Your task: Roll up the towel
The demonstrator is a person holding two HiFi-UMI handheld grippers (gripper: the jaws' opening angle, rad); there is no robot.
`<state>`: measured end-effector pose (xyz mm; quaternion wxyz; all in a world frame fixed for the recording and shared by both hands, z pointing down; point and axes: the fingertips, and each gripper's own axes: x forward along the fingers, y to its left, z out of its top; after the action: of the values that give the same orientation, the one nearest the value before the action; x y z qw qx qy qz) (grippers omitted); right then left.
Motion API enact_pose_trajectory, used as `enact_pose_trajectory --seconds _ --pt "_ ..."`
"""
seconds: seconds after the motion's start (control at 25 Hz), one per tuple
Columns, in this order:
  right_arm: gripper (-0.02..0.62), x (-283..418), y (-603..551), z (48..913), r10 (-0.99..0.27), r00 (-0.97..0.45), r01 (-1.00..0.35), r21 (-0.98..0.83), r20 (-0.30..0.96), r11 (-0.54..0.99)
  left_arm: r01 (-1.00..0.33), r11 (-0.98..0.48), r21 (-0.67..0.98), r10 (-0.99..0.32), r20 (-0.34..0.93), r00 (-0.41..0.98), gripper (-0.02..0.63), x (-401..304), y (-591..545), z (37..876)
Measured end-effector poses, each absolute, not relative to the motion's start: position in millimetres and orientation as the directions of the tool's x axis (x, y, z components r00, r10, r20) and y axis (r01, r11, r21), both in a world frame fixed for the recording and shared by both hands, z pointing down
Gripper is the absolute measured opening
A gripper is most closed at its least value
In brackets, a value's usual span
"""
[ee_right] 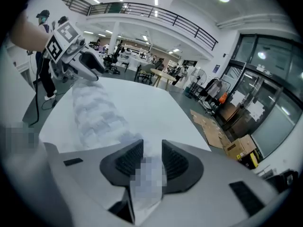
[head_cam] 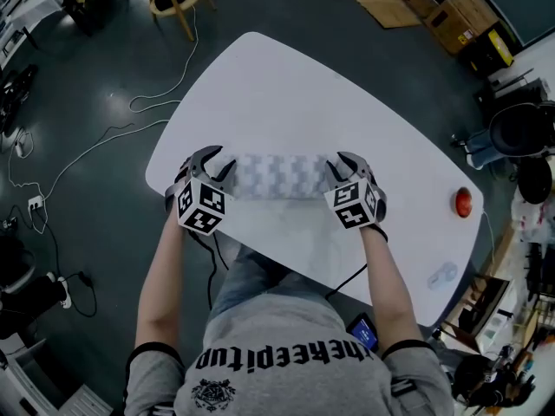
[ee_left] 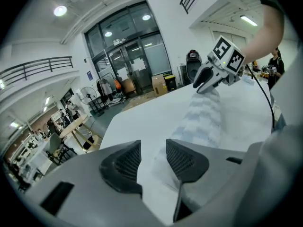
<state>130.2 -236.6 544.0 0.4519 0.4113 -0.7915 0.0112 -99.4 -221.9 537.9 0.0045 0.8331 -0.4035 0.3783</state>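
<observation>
Forearms stretch forward from the person's shoulders, roughly parallel, each ending in a tool tipped down at the worktop [head_cam: 286, 76]; the left tool [head_cam: 214, 165] sits at the left end of the towel [head_cam: 277, 177] and the right tool [head_cam: 341, 168] at its right end, their jaws turned inward toward each other; the towel, a pale patterned roll, lies crosswise between them close to the worktop's near edge, toward its left corner; in the left gripper view the left tool's jaws stand partly apart with the towel's end between them, fabric lying against one pad while bare worktop shows beside the other; in the right gripper view the right tool's jaws are closed onto the towel's other end, fabric filling the gap between the pads; a red object [head_cam: 463, 202] rests well apart by the worktop's right edge.
</observation>
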Motion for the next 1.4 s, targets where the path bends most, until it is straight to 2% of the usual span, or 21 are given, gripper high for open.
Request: enact_pose_trajectory --seconds 0.08,0.16,0.2,0.28,0.32,0.56,0.76,1.0,1.4 --pt "0.121 129.4 -232.9 536.0 -0.653 -0.276 -0.701 0.316 0.706 0.639 -0.704 -0.654 -0.276 -0.687 0.607 0.400 0.161 -99.7 -215.9 529.3" --pt "0.120 128.1 -228.5 527.1 -0.658 -0.300 -0.739 0.268 0.691 0.618 -0.736 -0.625 -0.260 -0.711 0.578 0.399 0.099 -101.2 -210.2 519.8" --pt "0.102 127.0 -225.6 521.7 -0.661 -0.310 -0.752 0.249 0.683 0.610 -0.753 -0.608 -0.252 -0.725 0.562 0.397 0.037 -101.9 -207.3 514.6" --pt "0.027 125.0 -218.2 512.0 -0.666 -0.331 -0.767 0.221 0.668 0.602 -0.780 -0.583 -0.227 -0.745 0.532 0.402 0.006 -100.3 -200.3 504.9" --pt "0.002 123.9 -213.7 508.5 -0.664 -0.344 -0.770 0.205 0.664 0.604 -0.790 -0.576 -0.212 -0.751 0.518 0.408 0.005 -98.2 -196.3 500.5" --pt "0.002 113.4 -182.4 483.6 -0.675 -0.422 -0.798 0.105 0.605 0.593 -0.854 -0.505 -0.124 -0.800 0.439 0.409 0.005 -89.2 -170.3 459.0" --pt "0.002 111.8 -158.9 453.5 -0.736 -0.431 -0.818 0.118 0.521 0.563 -0.882 -0.442 -0.165 -0.863 0.346 0.368 0.005 -84.7 -148.6 422.8" --pt "0.002 116.6 -130.1 422.4 -0.778 -0.449 -0.829 0.121 0.439 0.546 -0.918 -0.380 -0.111 -0.903 0.257 0.343 0.005 -80.6 -119.6 386.8" --pt "0.002 126.3 -85.3 369.9 -0.828 -0.469 -0.834 0.154 0.308 0.530 -0.930 -0.355 -0.099 -0.930 0.144 0.339 0.005 -63.4 -71.5 345.7"
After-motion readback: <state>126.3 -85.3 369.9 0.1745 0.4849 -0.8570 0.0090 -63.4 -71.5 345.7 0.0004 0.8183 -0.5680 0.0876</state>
